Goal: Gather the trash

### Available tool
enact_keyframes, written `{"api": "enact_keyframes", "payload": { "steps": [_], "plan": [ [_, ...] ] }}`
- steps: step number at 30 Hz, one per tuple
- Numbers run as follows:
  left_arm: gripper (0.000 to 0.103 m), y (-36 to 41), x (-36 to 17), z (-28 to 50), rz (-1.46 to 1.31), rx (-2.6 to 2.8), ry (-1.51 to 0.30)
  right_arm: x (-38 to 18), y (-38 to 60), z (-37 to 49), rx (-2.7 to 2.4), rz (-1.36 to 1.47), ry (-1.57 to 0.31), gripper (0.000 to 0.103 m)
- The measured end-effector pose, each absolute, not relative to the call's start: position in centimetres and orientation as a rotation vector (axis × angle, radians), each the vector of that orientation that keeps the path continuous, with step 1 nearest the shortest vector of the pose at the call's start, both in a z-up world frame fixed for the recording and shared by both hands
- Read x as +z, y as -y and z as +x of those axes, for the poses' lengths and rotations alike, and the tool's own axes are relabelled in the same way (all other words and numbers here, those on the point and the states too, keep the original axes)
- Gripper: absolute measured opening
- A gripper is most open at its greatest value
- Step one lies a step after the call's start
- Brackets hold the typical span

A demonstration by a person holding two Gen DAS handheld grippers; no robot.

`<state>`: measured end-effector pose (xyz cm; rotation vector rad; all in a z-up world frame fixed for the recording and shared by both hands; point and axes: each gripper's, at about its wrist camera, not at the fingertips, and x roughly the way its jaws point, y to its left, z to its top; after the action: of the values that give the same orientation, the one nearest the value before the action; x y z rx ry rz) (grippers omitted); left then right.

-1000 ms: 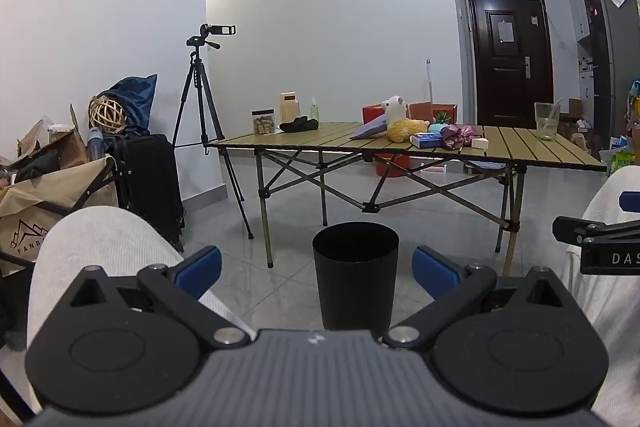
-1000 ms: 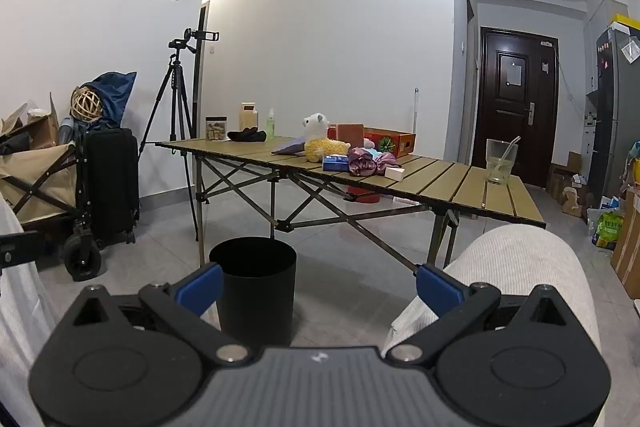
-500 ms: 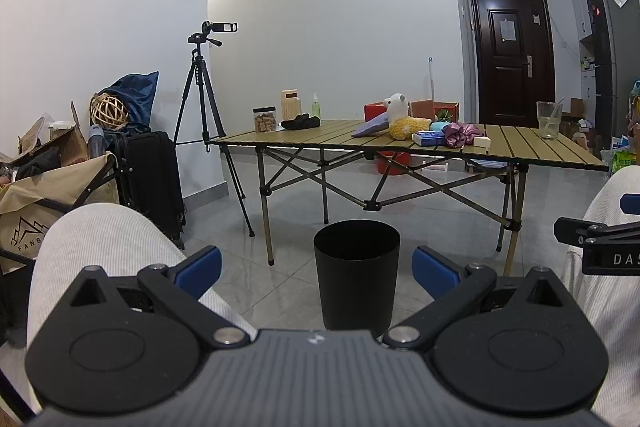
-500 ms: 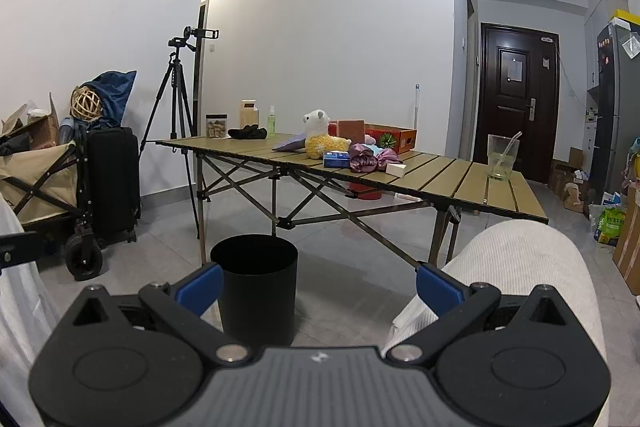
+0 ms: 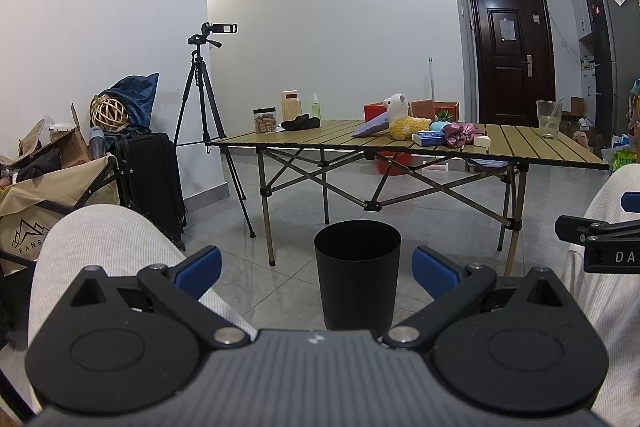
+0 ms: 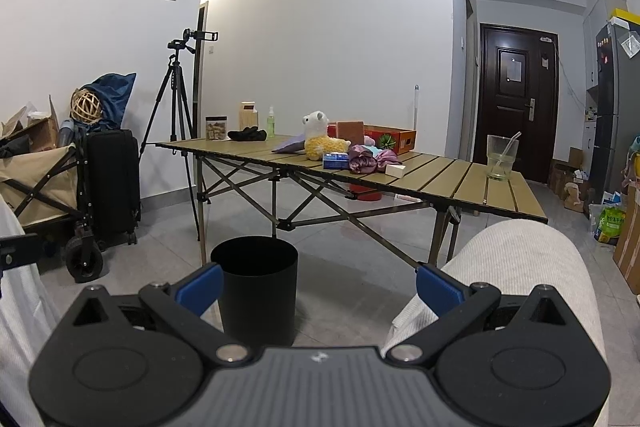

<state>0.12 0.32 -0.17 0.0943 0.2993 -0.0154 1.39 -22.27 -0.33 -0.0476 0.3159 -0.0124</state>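
Observation:
A black trash bin stands on the floor in front of a folding slatted table; it also shows in the right wrist view. On the table lie a blue box, a crumpled purple wrapper, a small white box and a plush alpaca. My left gripper is open and empty, low, well short of the bin. My right gripper is open and empty, with the bin to its left. Part of the right gripper shows at the left wrist view's right edge.
A plastic cup with a straw stands at the table's right end; a jar, a bottle and dark cloth at its left. A tripod with camera, a black suitcase and a wagon stand left. My knees flank the grippers.
Both views have shifted only slightly; the table and bin sit a little nearer and lower in view. Both grippers stay open and empty.

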Motion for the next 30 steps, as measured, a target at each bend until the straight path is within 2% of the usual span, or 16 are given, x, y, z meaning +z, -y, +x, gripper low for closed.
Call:
{"api": "enact_keyframes", "payload": {
  "steps": [30],
  "plan": [
    [0.103, -0.03, -0.44, 0.20, 0.090, -0.011, -0.311, -0.21, 22.15, 1.37, -0.006, -0.044, -0.317, 0.103]
  ]
}}
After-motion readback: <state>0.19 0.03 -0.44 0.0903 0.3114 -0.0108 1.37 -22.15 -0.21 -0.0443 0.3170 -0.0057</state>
